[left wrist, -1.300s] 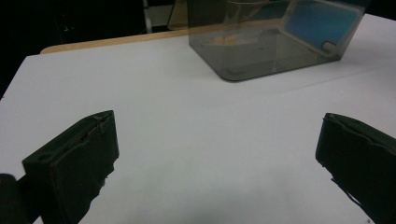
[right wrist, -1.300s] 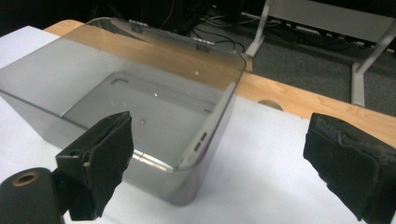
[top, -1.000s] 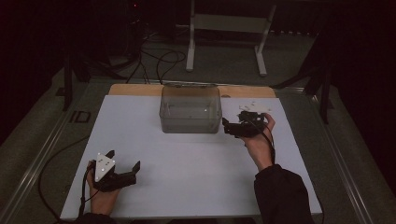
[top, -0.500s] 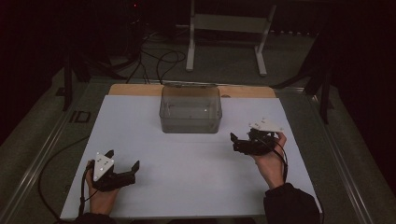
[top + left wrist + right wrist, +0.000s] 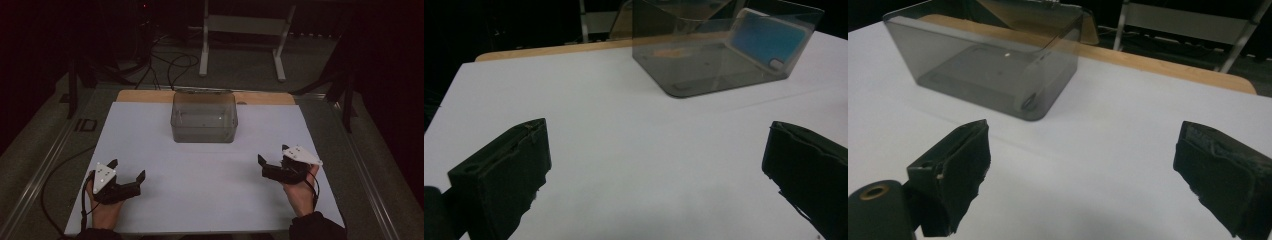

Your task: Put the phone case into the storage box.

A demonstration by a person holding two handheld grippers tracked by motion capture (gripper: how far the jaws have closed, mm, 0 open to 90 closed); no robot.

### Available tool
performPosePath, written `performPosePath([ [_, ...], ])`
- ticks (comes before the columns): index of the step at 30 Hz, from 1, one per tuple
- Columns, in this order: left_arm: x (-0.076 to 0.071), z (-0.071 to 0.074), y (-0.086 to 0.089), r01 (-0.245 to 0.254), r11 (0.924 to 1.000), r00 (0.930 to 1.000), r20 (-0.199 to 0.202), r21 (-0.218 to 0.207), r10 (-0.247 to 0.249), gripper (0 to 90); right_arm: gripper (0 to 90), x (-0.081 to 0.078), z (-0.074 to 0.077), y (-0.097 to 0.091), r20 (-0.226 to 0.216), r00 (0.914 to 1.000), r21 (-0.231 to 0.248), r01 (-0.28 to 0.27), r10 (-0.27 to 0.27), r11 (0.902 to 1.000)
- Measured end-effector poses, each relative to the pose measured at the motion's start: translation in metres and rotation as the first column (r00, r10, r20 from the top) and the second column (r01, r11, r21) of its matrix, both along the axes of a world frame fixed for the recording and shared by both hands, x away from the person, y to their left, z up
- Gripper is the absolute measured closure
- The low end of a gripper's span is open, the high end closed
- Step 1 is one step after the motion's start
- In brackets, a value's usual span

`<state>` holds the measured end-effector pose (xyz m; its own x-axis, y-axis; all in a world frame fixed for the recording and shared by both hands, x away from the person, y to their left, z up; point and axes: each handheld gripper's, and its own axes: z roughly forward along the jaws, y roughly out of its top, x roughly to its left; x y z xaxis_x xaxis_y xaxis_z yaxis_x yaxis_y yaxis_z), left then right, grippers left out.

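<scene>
Meanwhile, left gripper (image 5: 127,172) resting with jaws spread wide and gripping nothing, right gripper (image 5: 271,160) likewise gaping empty, clear box (image 5: 204,117) sitting well ahead of both jaw pairs, blue phone (image 5: 769,40) leaning inside it, white table (image 5: 210,175) lying bare between the jaws.

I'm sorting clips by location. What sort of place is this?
Probably a lab or recording workspace, not a home: a white-topped table bearing one smoky transparent bin, cables across the floor behind it, a metal stand, and dark surroundings.
</scene>
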<state>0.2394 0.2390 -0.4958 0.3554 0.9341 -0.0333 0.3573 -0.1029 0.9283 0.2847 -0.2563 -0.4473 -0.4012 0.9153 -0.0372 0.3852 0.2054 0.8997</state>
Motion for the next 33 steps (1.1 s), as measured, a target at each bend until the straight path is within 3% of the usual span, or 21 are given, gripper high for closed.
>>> performPosePath([
  [5,0.001,-0.001,0.002,0.001,1.0,1.0,-0.002,0.0,-0.001,0.4,8.5,-0.01,-0.009,-0.004,0.024,0.9997,-0.003,-0.01,0.01,0.9999],
  [14,-0.003,0.003,0.006,0.018,0.9998,0.9996,0.023,-0.003,-0.018,0.4,8.5,-0.02,-0.025,-0.01,0.058,0.9977,0.043,-0.036,0.034,0.9984],
  [20,-0.008,0.007,0.005,0.046,0.9985,0.9973,0.056,0.029,-0.048,0.4,8.5,-0.027,-0.029,-0.016,0.085,0.9952,0.069,-0.055,0.049,0.9961],
  [33,-0.009,0.007,0.003,0.049,0.9978,0.9975,0.049,0.046,-0.051,0.4,8.5,-0.041,-0.041,-0.031,0.095,0.995,0.08,-0.037,0.029,0.9961],
])
